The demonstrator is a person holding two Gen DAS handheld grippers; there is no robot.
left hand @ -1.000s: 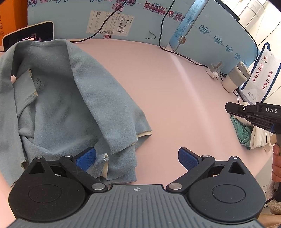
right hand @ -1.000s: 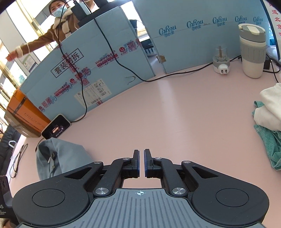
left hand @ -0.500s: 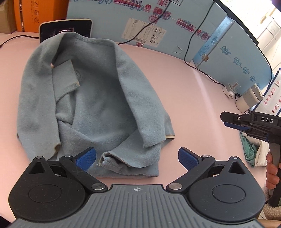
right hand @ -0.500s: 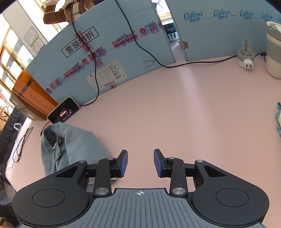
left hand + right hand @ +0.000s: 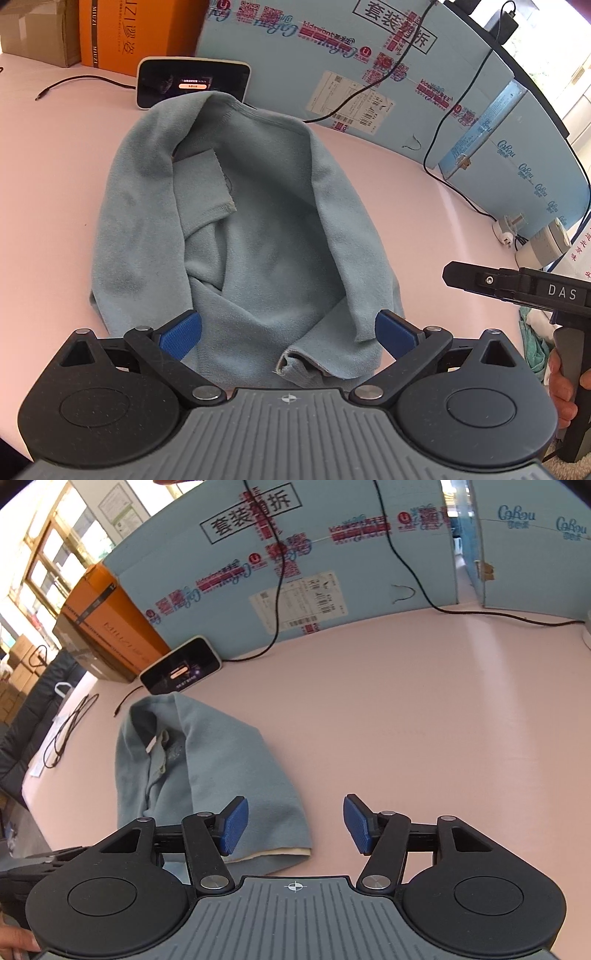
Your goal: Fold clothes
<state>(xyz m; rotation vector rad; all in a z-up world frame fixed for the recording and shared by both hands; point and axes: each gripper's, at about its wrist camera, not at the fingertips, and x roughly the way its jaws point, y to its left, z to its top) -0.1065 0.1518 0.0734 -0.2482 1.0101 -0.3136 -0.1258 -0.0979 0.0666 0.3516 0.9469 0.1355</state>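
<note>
We read "MUZI" on the orange box [image 5: 122, 33], "kidswant" on the blue board [image 5: 332, 55], "DAS" on the right gripper [image 5: 295, 825]. Its jaws are opening with nothing between them. Left gripper [image 5: 288, 334]: jaws wide, empty, over the blue garment [image 5: 258, 236], which lies crumpled on the pink table [image 5: 424, 720].

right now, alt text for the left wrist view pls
A crumpled light blue garment lies on a pink table, with the open left tongs poised empty over its near edge. The right tongs enter from the right; a phone stands behind.
</note>
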